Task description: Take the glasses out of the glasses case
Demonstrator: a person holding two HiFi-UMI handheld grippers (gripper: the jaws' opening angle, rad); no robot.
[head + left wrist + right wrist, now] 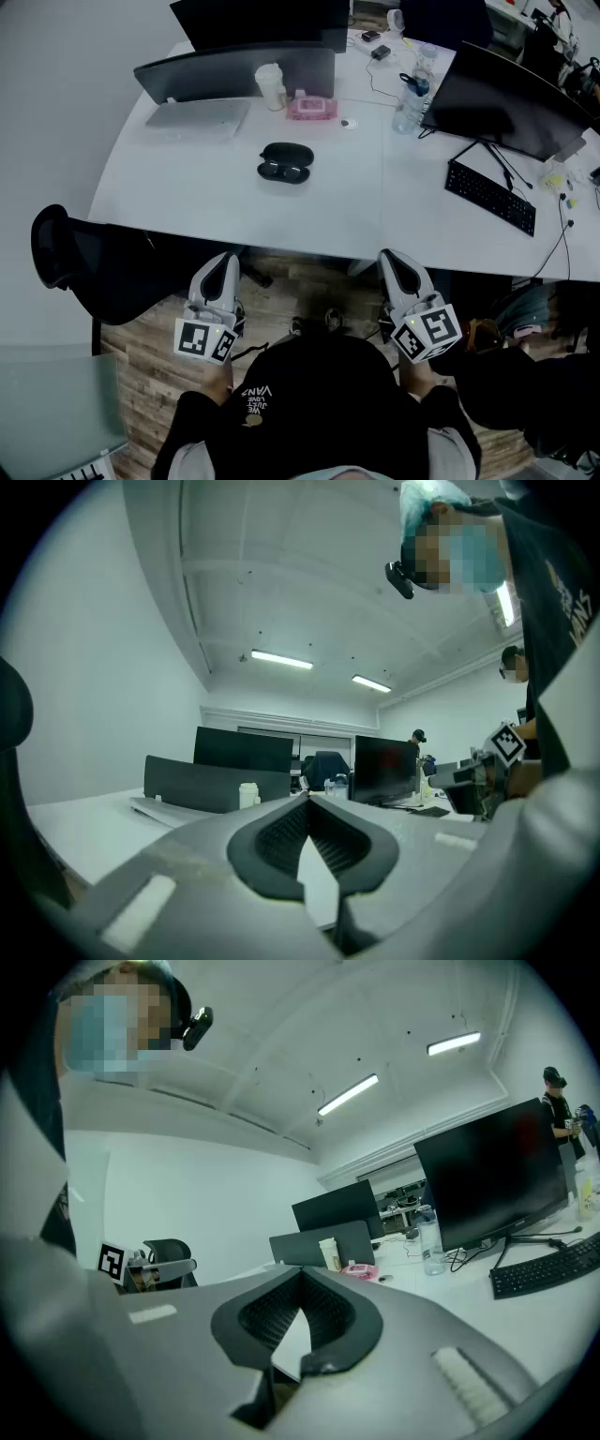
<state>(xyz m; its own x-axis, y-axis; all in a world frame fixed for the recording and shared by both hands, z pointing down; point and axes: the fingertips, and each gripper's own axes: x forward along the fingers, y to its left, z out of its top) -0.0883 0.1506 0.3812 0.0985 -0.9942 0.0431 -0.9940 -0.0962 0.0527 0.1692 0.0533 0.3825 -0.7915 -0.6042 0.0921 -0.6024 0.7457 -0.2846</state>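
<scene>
At twelve o'clock on the white table (187,192) sits the glasses case (286,161), untouched. The left gripper (225,260) and right gripper (392,260) hover at six, jaws pressed together, empty. The approach hasn't started; next, probably reach forward and open up.

The glasses case (284,162) lies on the table (187,192), monitor (234,73) behind it, keyboard (490,197) to its right.

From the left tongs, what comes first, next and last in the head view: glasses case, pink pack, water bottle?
1. Glasses case, mid-table, just ahead of the left tongs.
2. Pink pack, farther back, behind the case.
3. Water bottle, back and off to the right.
</scene>
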